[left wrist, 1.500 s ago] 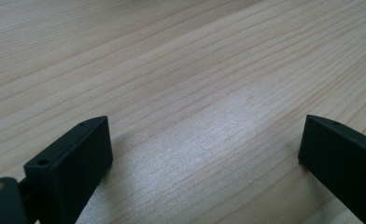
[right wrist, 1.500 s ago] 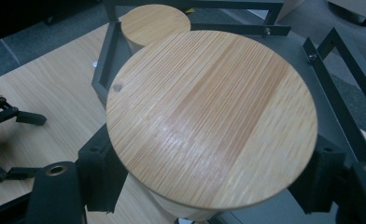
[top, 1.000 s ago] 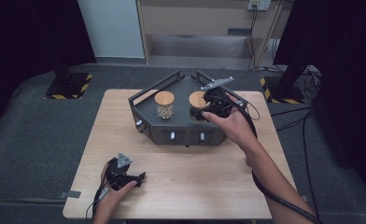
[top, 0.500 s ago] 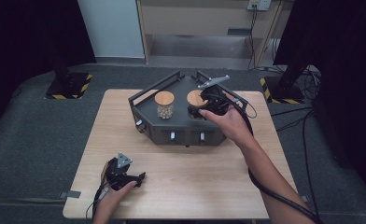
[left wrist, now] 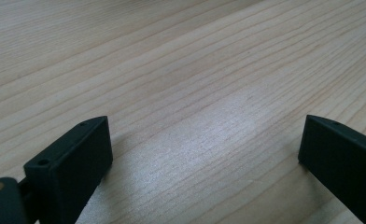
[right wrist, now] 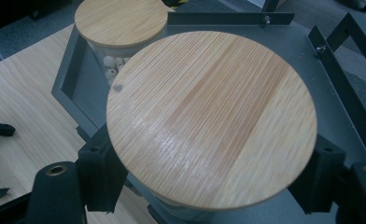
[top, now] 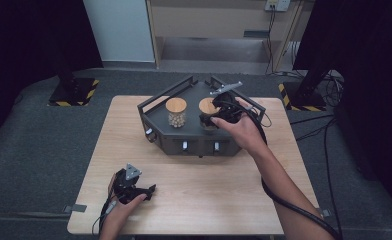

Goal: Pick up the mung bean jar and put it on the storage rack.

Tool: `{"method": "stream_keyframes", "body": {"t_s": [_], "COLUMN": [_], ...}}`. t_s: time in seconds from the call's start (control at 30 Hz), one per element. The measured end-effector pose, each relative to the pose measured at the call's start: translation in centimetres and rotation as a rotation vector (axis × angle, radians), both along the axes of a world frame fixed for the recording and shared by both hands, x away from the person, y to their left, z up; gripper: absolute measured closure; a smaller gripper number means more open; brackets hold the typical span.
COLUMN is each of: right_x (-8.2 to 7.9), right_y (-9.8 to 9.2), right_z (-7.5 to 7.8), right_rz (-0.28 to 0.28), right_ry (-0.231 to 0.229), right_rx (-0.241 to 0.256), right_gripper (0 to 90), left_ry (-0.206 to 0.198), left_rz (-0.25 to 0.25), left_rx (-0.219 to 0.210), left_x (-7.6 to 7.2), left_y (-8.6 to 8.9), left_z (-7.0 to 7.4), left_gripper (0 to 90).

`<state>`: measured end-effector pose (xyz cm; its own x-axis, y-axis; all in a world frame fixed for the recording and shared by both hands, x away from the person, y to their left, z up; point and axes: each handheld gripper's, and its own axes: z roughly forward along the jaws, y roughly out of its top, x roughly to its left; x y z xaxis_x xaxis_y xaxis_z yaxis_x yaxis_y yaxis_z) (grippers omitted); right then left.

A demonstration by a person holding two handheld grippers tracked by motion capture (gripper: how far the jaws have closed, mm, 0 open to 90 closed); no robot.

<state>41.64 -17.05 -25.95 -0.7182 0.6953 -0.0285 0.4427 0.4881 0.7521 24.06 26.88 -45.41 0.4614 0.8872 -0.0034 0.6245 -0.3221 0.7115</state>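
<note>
Right tongs [right wrist: 209,182] clamp glass jar [top: 207,120] under round bamboo lid [right wrist: 211,119] (fine grain); left tongs [left wrist: 204,154] released over pale wood table [left wrist: 195,70].

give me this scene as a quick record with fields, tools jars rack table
right tool: jaws on either side of the right jar, just under its lid; full contact cannot be confirmed
right jar: round wooden lid, stands in the rack
left jar: wooden lid, pale beads inside, stands in the rack, apart from both tools
rack: dark metal frame, far half of the table
left tool: jaws wide apart, nothing between them, low over bare wood
table: light wood
</note>
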Motion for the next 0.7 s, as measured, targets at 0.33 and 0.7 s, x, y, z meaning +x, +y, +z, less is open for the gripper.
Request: {"method": "stream_keyframes", "body": {"t_s": [0.33,0.7], "right_x": [0.9,1.7], "right_y": [0.7,1.2], "right_z": [-1.2,-2.2], "right_rz": [-0.012,-0.020], "right_ry": [0.007,0.018], "right_rx": [-0.003,-0.001], "right_gripper": [25.6,25.6], "left_ry": [0.000,0.000], "left_rz": [0.000,0.000], "left_rx": [0.000,0.000], "left_x": [0.0,0.0], "left_y": [0.0,0.0], "left_z": [0.0,0.0], "left_gripper": [1.6,1.6]}}
